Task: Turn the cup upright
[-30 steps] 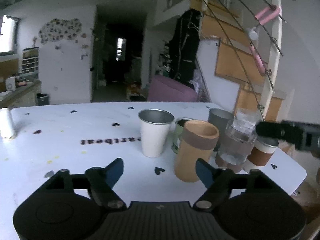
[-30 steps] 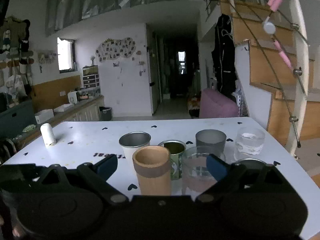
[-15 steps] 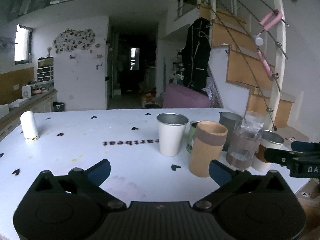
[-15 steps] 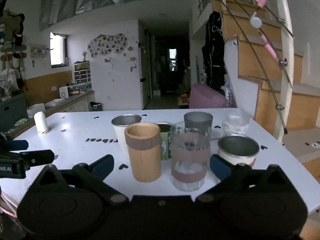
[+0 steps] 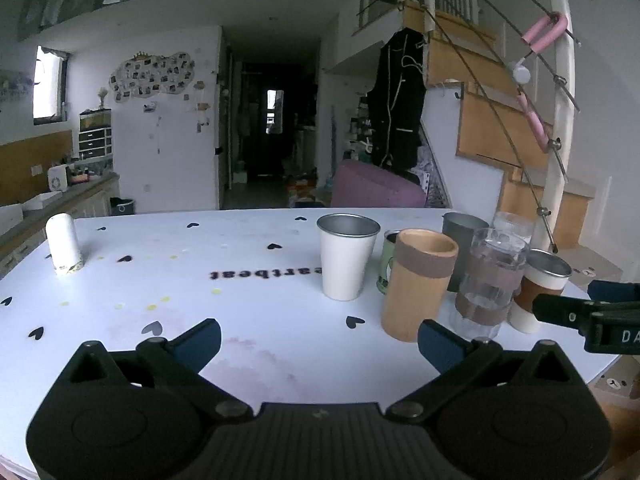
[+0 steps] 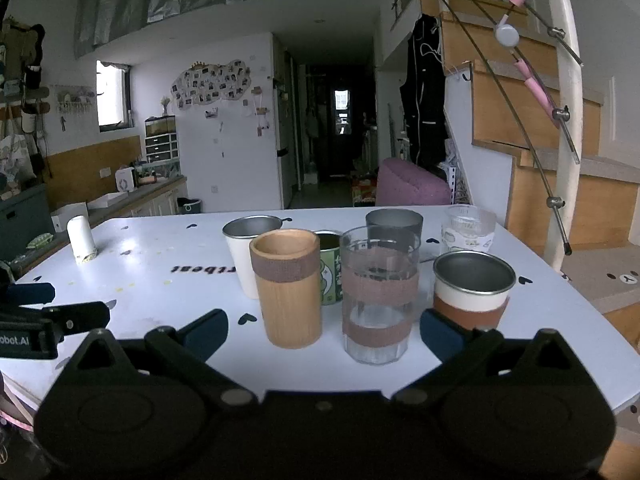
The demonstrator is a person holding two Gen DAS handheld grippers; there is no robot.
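Seven cups stand mouth-up in a tight cluster on the white worktop (image 6: 560,312), and I find none on its side or inverted, so I judge the flip done. Over the last second I have drawn both tools back: the left hand-held gripper (image 5: 318,342), which sat close in against the bamboo cup (image 5: 418,284), has spread wide and holds nothing, and the cluster now sits at about one o'clock in its view, clear of the fingers. The right hand-held gripper (image 6: 323,332) is equally wide and empty, pulled back and lower, with the cups near twelve o'clock. That retreat reads to me as release and finish. The bamboo cup is a matte wooden cylinder with a brown felt-like band; just beside it stands a faceted clear glass (image 6: 378,294) with two similar bands. At two o'clock sits a steel-lined cup (image 6: 472,292) with a white wall and brown sleeve. Behind are a tapered white cup (image 6: 246,252) with a metal rim, a green printed mug (image 6: 330,268), a dark grey tumbler (image 6: 394,226) and a small ribbed glass (image 6: 468,228). A white cylinder (image 6: 81,240) stands well apart at ten o'clock.
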